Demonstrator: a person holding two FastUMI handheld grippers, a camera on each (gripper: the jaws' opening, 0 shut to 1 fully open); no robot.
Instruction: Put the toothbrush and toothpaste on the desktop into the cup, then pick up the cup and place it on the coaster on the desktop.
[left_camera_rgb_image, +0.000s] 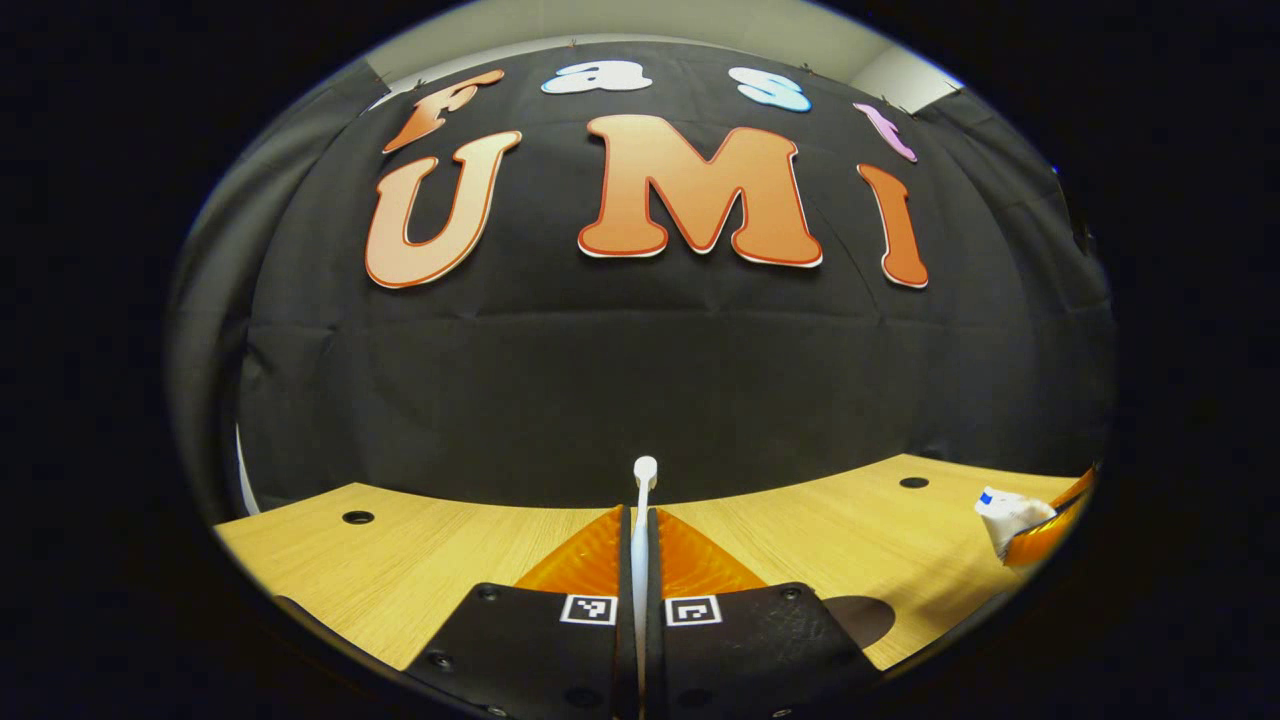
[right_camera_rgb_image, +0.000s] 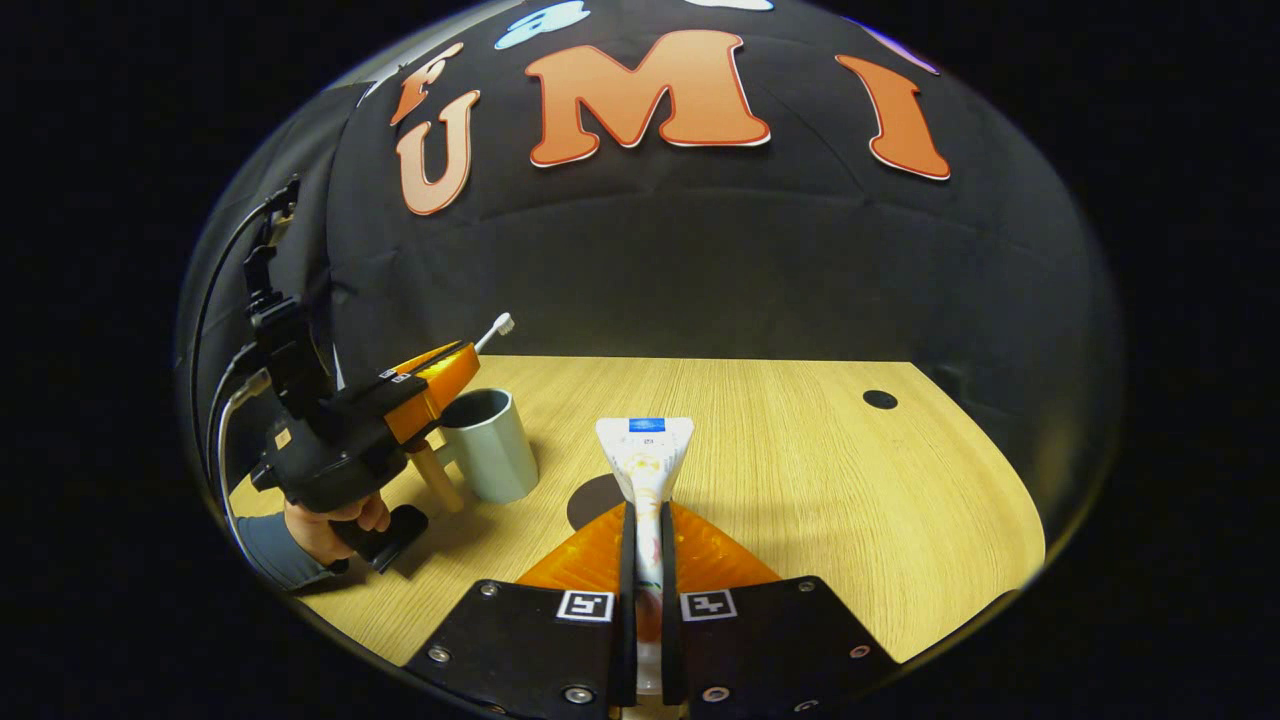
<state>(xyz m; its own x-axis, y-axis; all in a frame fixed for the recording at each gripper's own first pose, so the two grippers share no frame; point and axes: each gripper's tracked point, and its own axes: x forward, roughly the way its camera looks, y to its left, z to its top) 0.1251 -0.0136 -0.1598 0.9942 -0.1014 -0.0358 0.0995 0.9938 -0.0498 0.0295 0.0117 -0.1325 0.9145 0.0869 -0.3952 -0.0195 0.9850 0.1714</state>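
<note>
My left gripper is shut on a white toothbrush, whose head sticks up past the fingertips. In the right gripper view that gripper hangs just above and left of a pale green cup with a wooden handle, the toothbrush pointing up and right. My right gripper is shut on a white toothpaste tube, its flat end up, held over the desk. A dark round coaster lies behind the tube, right of the cup. The tube's end also shows at the far right of the left gripper view.
The wooden desk has a cable hole at the back right and others near the far edge. A hand holds the left gripper at the desk's left. A dark coaster's edge lies right of my left fingers.
</note>
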